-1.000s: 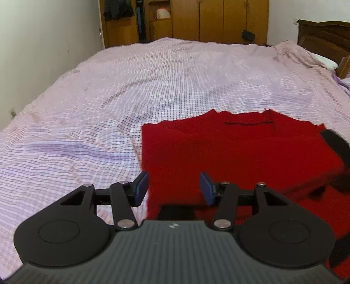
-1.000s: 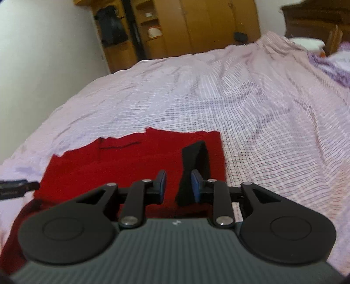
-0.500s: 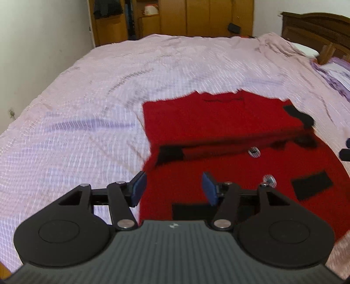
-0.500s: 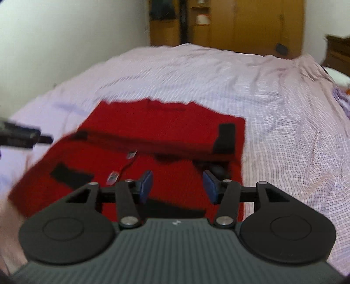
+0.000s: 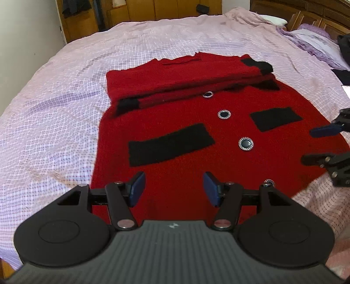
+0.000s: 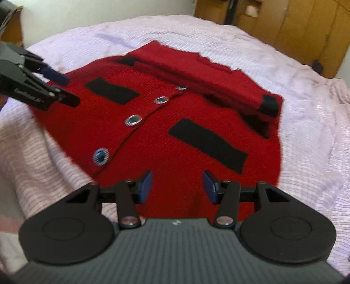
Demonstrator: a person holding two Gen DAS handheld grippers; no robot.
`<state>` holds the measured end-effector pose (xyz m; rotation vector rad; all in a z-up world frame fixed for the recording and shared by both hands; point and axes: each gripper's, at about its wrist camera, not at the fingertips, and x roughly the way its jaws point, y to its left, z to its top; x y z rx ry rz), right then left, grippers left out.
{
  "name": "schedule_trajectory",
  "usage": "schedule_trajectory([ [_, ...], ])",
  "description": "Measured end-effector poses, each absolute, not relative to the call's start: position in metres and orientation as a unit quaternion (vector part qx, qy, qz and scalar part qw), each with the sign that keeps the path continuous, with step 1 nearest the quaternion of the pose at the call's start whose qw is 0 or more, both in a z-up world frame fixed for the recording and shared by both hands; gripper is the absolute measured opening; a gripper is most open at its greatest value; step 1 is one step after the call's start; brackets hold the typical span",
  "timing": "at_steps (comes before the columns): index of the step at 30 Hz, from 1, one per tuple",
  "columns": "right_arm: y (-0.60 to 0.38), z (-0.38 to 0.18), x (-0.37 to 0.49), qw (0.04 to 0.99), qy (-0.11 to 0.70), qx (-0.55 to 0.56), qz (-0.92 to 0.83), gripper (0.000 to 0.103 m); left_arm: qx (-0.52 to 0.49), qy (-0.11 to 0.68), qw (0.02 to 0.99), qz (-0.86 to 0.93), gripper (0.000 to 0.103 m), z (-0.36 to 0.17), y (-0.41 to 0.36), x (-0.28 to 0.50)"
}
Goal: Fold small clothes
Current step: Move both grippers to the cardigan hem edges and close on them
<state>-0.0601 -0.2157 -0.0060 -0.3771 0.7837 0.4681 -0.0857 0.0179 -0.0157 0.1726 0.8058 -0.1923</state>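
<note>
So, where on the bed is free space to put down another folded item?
Bare checked bedsheet lies left of the red cardigan, and also beyond its folded top edge toward the wardrobe. Pillows crowd the far right corner.

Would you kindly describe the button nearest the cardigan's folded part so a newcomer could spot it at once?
On the pink checked bedspread lies a red knitted cardigan with black pocket patches, its far part folded back toward us. A row of round silver-rimmed dark buttons runs down its middle. The wanted button is the farthest one, half tucked under the fold's edge, unlike the fully exposed others.
</note>
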Motion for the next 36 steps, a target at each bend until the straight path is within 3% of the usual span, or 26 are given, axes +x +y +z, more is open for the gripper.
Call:
schedule_trajectory([
  [4,-0.200,-0.014,-0.064,0.860,0.390,-0.214,0.250,0.067,0.070,0.398,0.910,-0.087,0.064,-0.017,0.023,-0.084],
  [9,-0.177,-0.026,-0.071,0.816,0.410,-0.303,0.274,0.067,0.067,0.398,0.912,-0.074,0.064,-0.015,0.031,-0.082],
  [17,-0.140,-0.051,-0.087,0.781,0.367,-0.439,0.251,0.067,0.059,0.402,0.910,-0.081,0.064,-0.016,0.033,-0.081],
  [19,-0.138,-0.048,-0.087,0.789,0.362,-0.430,0.248,0.066,0.058,0.402,0.910,-0.087,0.064,-0.016,0.032,-0.082],
  [25,-0.149,-0.020,-0.078,0.844,0.318,-0.368,0.226,0.049,0.056,0.385,0.912,-0.130,0.064,-0.012,0.026,-0.091],
  [36,-0.168,-0.016,-0.060,0.872,0.339,-0.273,0.223,0.043,0.082,0.377,0.900,-0.201,0.067,-0.012,0.003,-0.110],
])
